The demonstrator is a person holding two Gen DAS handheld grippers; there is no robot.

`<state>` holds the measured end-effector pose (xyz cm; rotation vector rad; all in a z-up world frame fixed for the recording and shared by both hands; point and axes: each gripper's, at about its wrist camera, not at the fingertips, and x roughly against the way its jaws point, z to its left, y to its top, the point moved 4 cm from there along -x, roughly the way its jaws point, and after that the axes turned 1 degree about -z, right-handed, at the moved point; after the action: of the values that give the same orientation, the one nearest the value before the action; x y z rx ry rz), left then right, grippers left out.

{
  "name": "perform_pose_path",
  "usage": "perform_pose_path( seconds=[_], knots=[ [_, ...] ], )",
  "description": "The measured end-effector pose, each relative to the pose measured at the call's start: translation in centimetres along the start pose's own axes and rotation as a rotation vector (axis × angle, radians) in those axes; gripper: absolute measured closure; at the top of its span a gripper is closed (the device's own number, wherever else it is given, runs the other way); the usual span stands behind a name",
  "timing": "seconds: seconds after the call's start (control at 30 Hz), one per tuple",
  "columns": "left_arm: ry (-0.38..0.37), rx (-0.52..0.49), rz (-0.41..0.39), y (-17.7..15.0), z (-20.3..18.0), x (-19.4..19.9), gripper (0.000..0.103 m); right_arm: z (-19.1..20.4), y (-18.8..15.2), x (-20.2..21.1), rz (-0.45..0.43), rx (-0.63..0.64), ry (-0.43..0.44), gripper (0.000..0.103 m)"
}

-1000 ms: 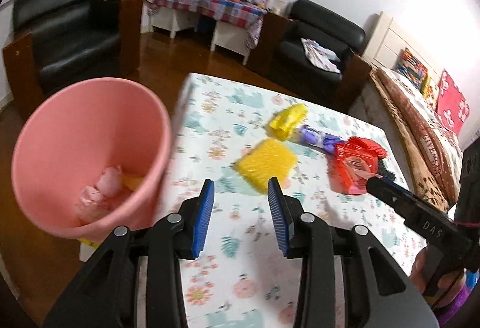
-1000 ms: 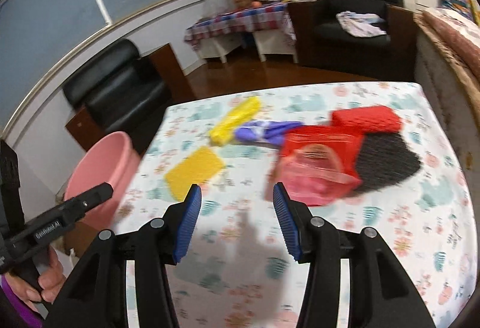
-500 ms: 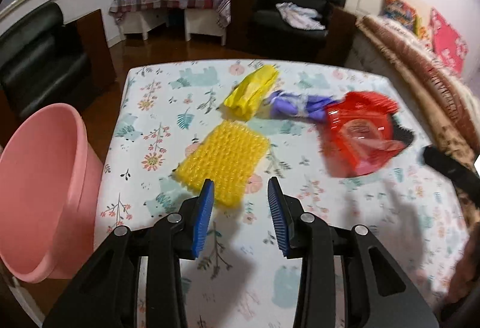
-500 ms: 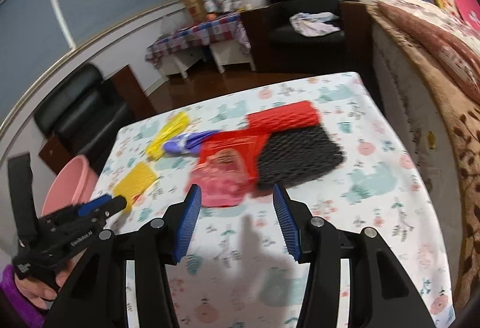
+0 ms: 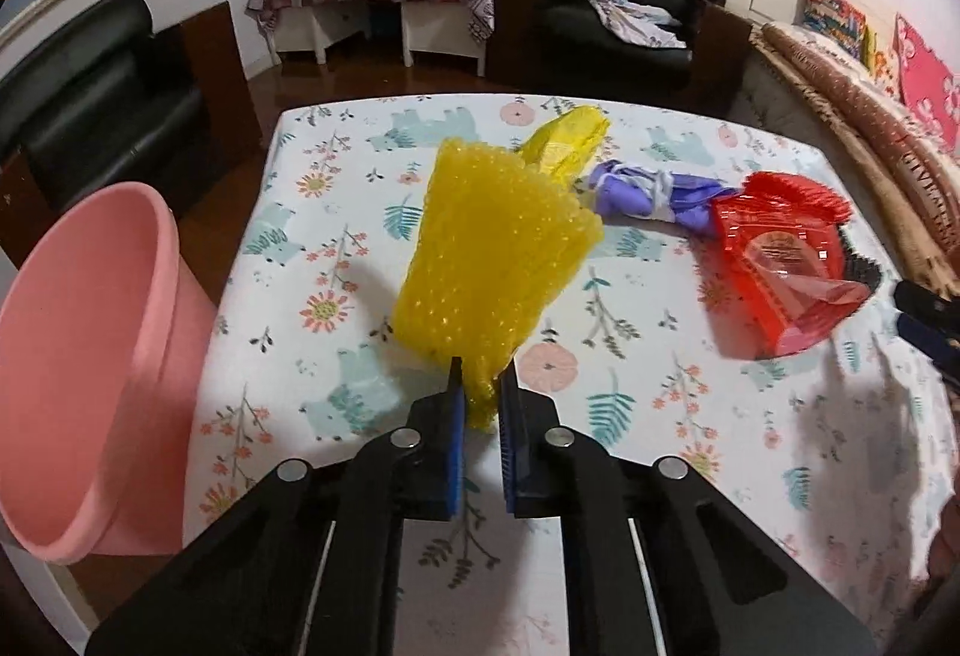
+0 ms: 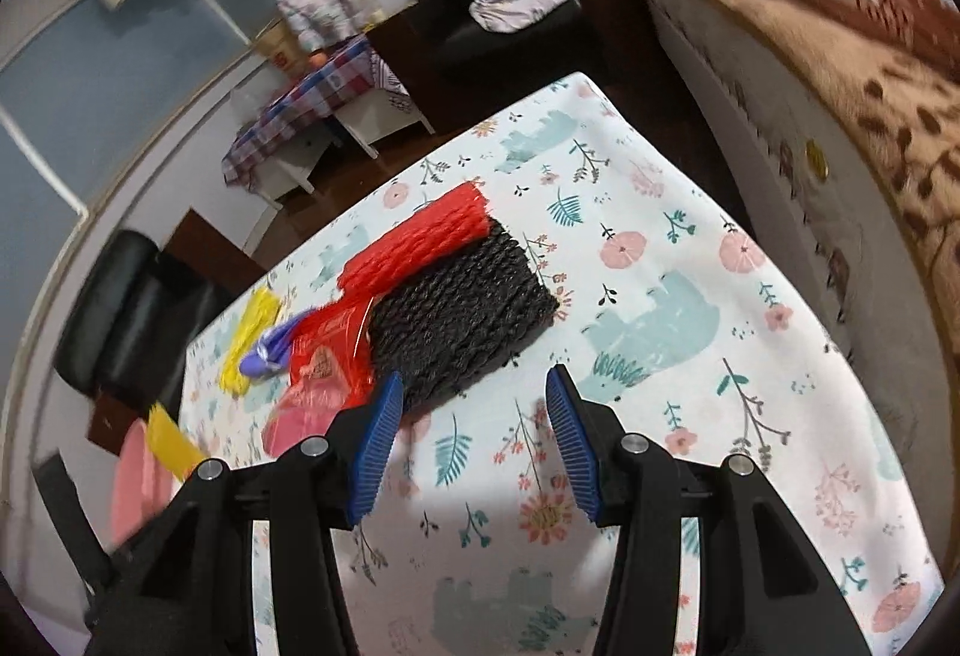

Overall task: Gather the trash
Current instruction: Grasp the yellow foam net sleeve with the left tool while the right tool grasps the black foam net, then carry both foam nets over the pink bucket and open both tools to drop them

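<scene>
Left wrist view: left gripper (image 5: 480,386) jaws closing, pinching the near corner of the yellow bubble wrap (image 5: 492,248), which lifts off the floral table (image 5: 690,446). Pink bin (image 5: 84,356) sits left, beside the table edge. Right wrist view: right gripper (image 6: 471,416) spread wide, nothing between; black mesh (image 6: 462,320) just ahead, near its left pad.

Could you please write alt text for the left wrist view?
The left gripper is closing on the near edge of a yellow foam net above a floral table. A pink bin stands left; red packaging lies right.
</scene>
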<state>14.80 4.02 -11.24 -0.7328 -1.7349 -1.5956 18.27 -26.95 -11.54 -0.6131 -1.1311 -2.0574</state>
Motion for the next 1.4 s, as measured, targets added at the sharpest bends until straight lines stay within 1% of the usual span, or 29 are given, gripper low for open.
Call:
perform_pose_path(
  seconds=[0.1,0.23,0.27,0.37,0.4,0.43,0.47,0.5,0.53,0.63,0.8,1.0,1.2,1.33,1.4],
  knots=[
    [-0.047,0.003,-0.018,-0.1,-0.5,1.1,0.094,0.0,0.5,-1.0,0.017,-0.017,0.001,0.053],
    [-0.094,0.004,-0.052,-0.1,-0.9,3.2,0.094,0.4,1.0,-2.5,0.041,-0.018,-0.03,0.053],
    [-0.099,0.004,-0.056,-0.1,-1.0,3.5,0.094,0.5,1.0,-3.1,0.055,-0.019,-0.039,0.053],
    [-0.112,0.016,-0.067,-0.2,-0.9,4.5,0.094,1.2,1.1,-3.7,0.048,0.008,-0.072,0.054],
    [-0.115,0.019,-0.068,-0.2,-0.9,4.7,0.094,1.4,1.0,-3.8,0.05,0.016,-0.073,0.058],
    [-0.117,0.024,-0.069,-0.3,-1.0,4.9,0.094,1.6,0.9,-4.0,0.058,0.02,-0.063,0.073],
    [-0.119,0.025,-0.07,-0.4,-0.9,5.1,0.094,1.6,0.8,-4.0,0.064,0.022,-0.061,0.083],
    [-0.121,0.027,-0.071,-0.6,-0.9,5.2,0.094,1.6,0.7,-4.1,0.069,0.025,-0.061,0.089],
    [-0.123,0.029,-0.073,-0.6,-0.9,5.5,0.094,1.6,0.6,-4.0,0.067,0.025,-0.058,0.092],
    [-0.135,0.034,-0.076,-0.9,-0.8,6.0,0.094,1.7,0.4,-2.8,0.032,0.051,-0.065,0.093],
    [-0.156,0.038,-0.085,-1.1,-0.8,6.8,0.094,2.5,0.4,0.6,-0.049,0.125,-0.086,0.093],
    [-0.201,0.058,-0.108,-1.1,-0.8,8.1,0.094,4.8,0.3,4.9,-0.151,0.238,-0.081,0.093],
    [-0.238,0.086,-0.129,-1.4,-0.1,9.6,0.094,8.4,-0.6,6.6,-0.168,0.343,-0.043,0.093],
    [-0.262,0.126,-0.139,-1.7,1.0,10.7,0.094,10.8,-1.3,7.1,-0.175,0.395,-0.021,0.093],
    [-0.265,0.146,-0.144,-1.9,1.8,11.0,0.094,11.9,-1.5,7.5,-0.194,0.416,-0.017,0.093]
  ],
)
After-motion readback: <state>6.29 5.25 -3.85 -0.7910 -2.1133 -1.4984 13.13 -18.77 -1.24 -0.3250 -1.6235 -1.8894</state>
